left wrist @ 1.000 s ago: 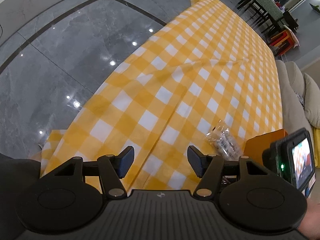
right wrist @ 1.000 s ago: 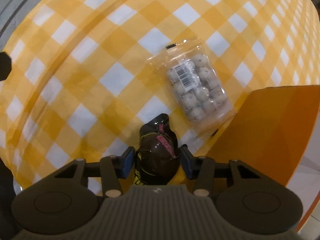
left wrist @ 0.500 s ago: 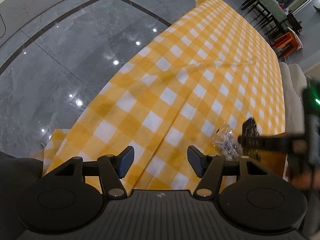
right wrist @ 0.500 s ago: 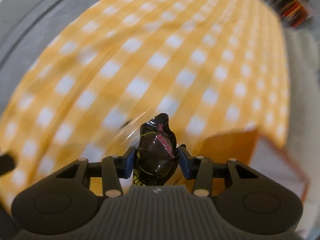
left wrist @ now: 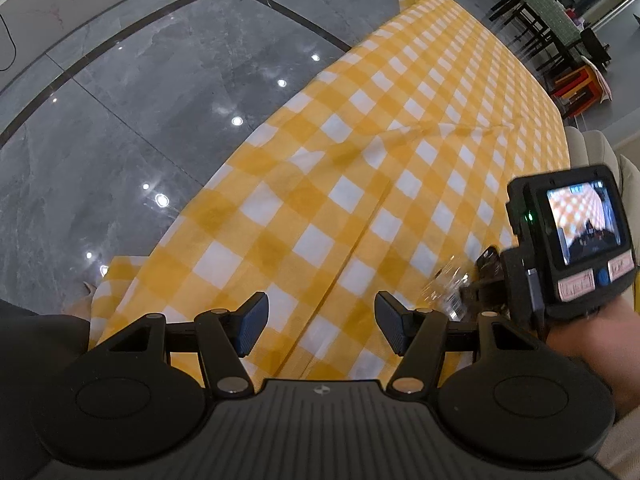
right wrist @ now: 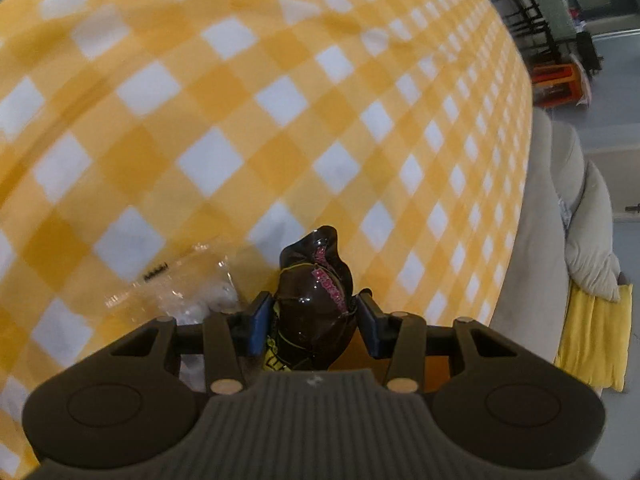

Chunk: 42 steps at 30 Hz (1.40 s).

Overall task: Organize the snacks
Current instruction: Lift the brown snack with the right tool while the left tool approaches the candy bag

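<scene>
Item 1. Left gripper (left wrist: pixel 320 322), black two-finger tool with blue pads: fingers spread wide, nothing between them, held above the near end of the cloth. Left pad at 9 o'clock of the gap, right pad at 3 o'clock.

Item 2. Right gripper (right wrist: pixel 312 322), same make: fingers pinching a dark brown glossy foil snack packet (right wrist: pixel 314 300) with pink lettering down one side and yellow print at its lower end. The packet stands upright between the blue pads, its crimped top pointing to 12 o'clock. In the left wrist view this gripper (left wrist: pixel 486 270) appears at 3 o'clock, blurred, carried by the person's right hand (left wrist: pixel 588 340), with a small lit screen on its back.

Item 3. Clear plastic bag of small pale round snacks (right wrist: pixel 192 292), with a barcode label: lying flat on the cloth at 9 o'clock of the held packet, just beside the right gripper's left finger and partly hidden under it. In the left wrist view the bag (left wrist: pixel 444 290) sits at 2 o'clock of the left gripper's right pad, blurred.

Item 4. Yellow-and-white checked tablecloth (left wrist: pixel 360 184): long, creased, covering the table.

Item 5. Grey polished stone floor (left wrist: pixel 120 120) at 10 o'clock of the table, with ceiling-light reflections.

Item 6. Beige cushioned sofa (right wrist: pixel 560 200) at 3 o'clock of the table, with a yellow cloth (right wrist: pixel 596 332) draped on it.
</scene>
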### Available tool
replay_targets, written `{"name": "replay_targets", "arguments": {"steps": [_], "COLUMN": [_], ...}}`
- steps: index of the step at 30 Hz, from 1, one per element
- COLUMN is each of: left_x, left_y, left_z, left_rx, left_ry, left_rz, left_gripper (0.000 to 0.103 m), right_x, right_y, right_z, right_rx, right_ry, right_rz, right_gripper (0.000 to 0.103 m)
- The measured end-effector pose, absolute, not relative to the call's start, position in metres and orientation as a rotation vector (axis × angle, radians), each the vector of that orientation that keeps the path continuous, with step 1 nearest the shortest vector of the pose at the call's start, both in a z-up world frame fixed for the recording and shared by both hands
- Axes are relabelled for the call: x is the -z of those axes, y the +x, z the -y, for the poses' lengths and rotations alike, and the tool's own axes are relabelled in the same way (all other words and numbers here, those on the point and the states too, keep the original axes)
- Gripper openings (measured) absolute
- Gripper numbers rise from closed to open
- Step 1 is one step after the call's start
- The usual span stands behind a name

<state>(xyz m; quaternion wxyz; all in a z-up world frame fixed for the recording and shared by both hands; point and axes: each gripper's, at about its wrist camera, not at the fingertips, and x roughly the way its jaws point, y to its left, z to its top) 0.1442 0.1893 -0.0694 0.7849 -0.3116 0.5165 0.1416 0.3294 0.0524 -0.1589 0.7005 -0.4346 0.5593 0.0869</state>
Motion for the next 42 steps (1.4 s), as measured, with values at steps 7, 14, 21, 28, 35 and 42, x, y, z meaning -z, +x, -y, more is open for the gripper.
{"name": "replay_targets", "arguments": {"steps": [7,14,21,28,35,42], "left_x": [0.072,0.078,0.077,0.085,0.106,0.124], "left_y": [0.145,0.142,0.136,0.147,0.16,0.175], "left_z": [-0.185,-0.181,-0.164,-0.12,-0.088,-0.074], "left_rx": [-0.277,-0.21,-0.117,-0.106,-0.277,-0.314], "left_ry": [-0.648,-0.669,-0.658,-0.551,-0.459,-0.414], "left_rz": [-1.152,-1.194,-1.204,-1.28,-1.318,-1.336], "left_gripper": [0.072,0.072,0.072,0.072,0.072,0.078], "right_x": [0.146,0.139,0.099,0.015,-0.02,0.015], "right_y": [0.303,0.264,0.237,0.209,0.171,0.168], "right_z": [-0.043,-0.033,-0.013,0.061,0.154,0.221], "right_rx": [-0.285,-0.425,-0.462,-0.478,-0.406,-0.279], "right_ry": [-0.742,-0.548,-0.446,-0.133,0.063,0.148], "right_rz": [-1.384,-1.473,-1.317,-1.081,-0.925,-0.887], "right_gripper": [0.045,0.045,0.045,0.045,0.045,0.045]}}
